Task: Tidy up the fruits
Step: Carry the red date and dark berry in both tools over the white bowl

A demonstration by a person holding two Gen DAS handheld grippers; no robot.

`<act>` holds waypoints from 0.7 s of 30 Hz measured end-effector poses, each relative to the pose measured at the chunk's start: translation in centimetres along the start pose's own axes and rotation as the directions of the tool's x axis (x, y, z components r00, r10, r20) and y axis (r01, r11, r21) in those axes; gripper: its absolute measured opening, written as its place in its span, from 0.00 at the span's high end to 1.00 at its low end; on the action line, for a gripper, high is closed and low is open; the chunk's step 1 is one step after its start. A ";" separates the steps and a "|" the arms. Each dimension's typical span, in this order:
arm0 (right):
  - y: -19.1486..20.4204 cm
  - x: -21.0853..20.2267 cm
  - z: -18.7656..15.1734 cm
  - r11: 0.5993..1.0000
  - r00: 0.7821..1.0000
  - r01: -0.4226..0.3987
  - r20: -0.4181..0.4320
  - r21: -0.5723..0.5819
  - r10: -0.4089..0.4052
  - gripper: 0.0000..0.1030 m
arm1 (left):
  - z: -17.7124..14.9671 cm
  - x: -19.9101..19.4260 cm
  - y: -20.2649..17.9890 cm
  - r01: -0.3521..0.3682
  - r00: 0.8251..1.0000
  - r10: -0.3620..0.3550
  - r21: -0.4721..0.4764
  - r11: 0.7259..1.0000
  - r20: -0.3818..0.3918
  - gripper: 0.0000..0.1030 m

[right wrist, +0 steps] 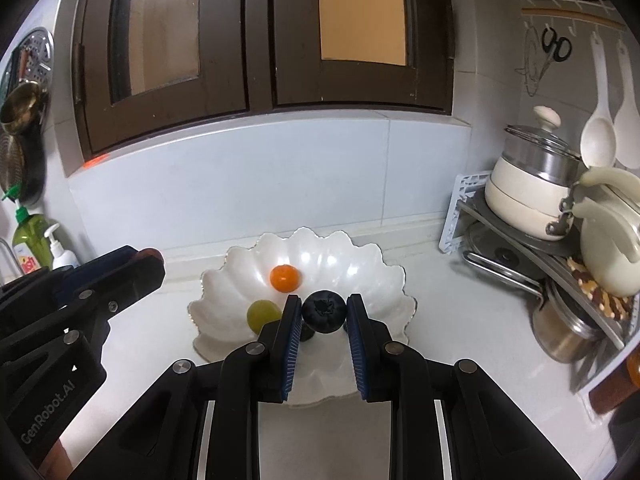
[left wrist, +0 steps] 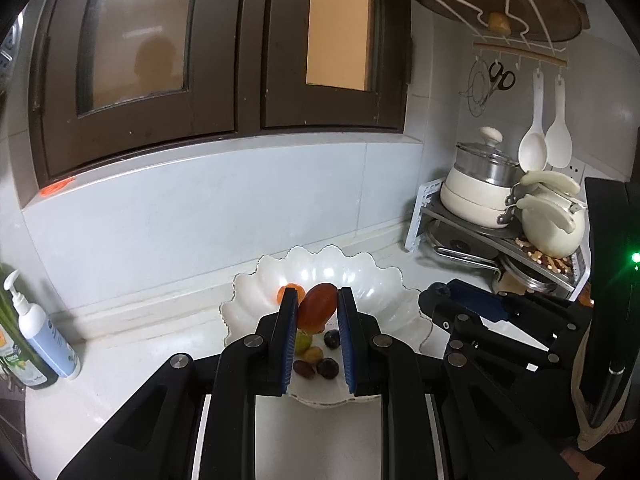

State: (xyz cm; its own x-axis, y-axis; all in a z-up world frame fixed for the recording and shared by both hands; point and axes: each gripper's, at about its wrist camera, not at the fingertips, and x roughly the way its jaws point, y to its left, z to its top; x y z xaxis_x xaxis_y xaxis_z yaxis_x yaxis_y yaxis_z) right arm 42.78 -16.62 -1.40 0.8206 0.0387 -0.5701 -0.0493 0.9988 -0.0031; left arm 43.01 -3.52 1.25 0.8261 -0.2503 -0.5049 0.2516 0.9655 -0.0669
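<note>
Left gripper [left wrist: 318,306]: pads are clamping a smooth reddish oval fruit [left wrist: 317,306] above the dish.
Right gripper [right wrist: 324,312]: pads are pinching a blueberry [right wrist: 323,311] by its sides.
Handling: both are looking light, soft and easily bruised; a gentle hold across the widest part is advisable.
Dish [right wrist: 360,264]: glossy, white and scalloped; probably fragile.
Contents: an orange fruit [right wrist: 285,278] and a green grape [right wrist: 263,313] are lying inside.

Bowl [right wrist: 224,292] on counter [right wrist: 460,320]; pot rack [right wrist: 520,256] right; bottles [right wrist: 28,240] left.
</note>
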 end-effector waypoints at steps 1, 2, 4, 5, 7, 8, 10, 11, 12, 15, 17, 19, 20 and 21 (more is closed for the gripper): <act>-0.1 0.4 0.2 1.000 1.000 0.000 -0.006 -0.003 0.000 0.76 | 0.1 0.4 0.1 0.001 1.000 -0.001 -0.001 1.000 -0.008 0.80; -0.3 0.9 0.5 1.000 1.000 -0.001 -0.016 -0.008 0.001 0.76 | 0.3 0.9 0.1 -0.003 1.000 0.003 -0.003 1.000 -0.016 0.80; -0.5 1.6 0.8 1.000 1.000 0.001 -0.029 -0.015 -0.002 0.76 | 0.5 1.8 0.3 0.000 0.999 -0.001 -0.010 1.000 -0.036 0.80; -0.7 2.0 1.0 1.000 0.999 0.002 -0.035 -0.020 -0.003 0.76 | 0.7 2.4 0.3 -0.001 0.999 0.000 -0.008 1.000 -0.049 0.80; -0.9 2.9 1.3 1.000 0.999 0.003 -0.051 -0.027 -0.004 0.76 | 0.9 3.5 0.4 -0.006 0.997 0.005 -0.006 1.000 -0.073 0.80; -1.0 3.4 1.5 0.999 0.998 0.001 -0.059 -0.034 -0.003 0.76 | 1.1 4.2 0.4 -0.006 0.996 0.006 -0.004 1.000 -0.088 0.80; -1.2 4.5 1.8 0.999 0.997 0.000 -0.082 -0.041 -0.003 0.76 | 1.2 5.2 0.3 -0.013 0.994 0.013 0.000 1.000 -0.107 0.80; -1.3 5.0 1.9 0.999 0.996 -0.004 -0.094 -0.041 0.000 0.76 | 1.3 5.7 0.4 -0.015 0.993 0.015 0.000 1.000 -0.119 0.80; -1.4 5.4 2.0 0.999 0.995 -0.005 -0.102 -0.040 0.001 0.76 | 1.4 6.3 0.5 -0.013 0.991 0.012 -0.002 1.000 -0.132 0.80; -1.7 7.0 2.1 0.999 0.991 -0.010 -0.133 -0.039 0.005 0.76 | 1.4 7.7 0.7 -0.015 0.986 0.013 -0.012 1.000 -0.165 0.80; -1.9 7.9 2.1 0.999 0.988 -0.013 -0.154 -0.036 0.007 0.76 | 1.3 8.6 0.8 -0.018 0.982 0.016 -0.011 1.000 -0.188 0.80; -2.1 8.8 2.1 0.999 0.985 -0.015 -0.173 -0.031 0.010 0.76 | 1.2 9.6 0.9 -0.025 0.978 0.022 -0.013 1.000 -0.208 0.80; -2.1 9.3 2.0 0.999 0.983 -0.018 -0.185 -0.028 0.012 0.76 | 1.2 10.1 1.1 -0.027 0.976 0.023 -0.017 1.000 -0.217 0.80; -2.3 9.7 2.0 1.000 0.981 -0.021 -0.195 -0.023 0.016 0.76 | 1.2 10.6 1.2 -0.026 0.974 0.021 -0.021 0.999 -0.227 0.80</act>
State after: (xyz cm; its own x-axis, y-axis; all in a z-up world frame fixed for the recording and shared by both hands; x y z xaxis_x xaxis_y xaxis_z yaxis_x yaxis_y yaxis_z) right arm 52.00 -18.44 -5.24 0.6931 0.0482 -0.7192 -0.0799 0.9967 -0.0103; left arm 52.64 -5.13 -3.12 0.6953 -0.2071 -0.6882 0.2191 0.9731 -0.0715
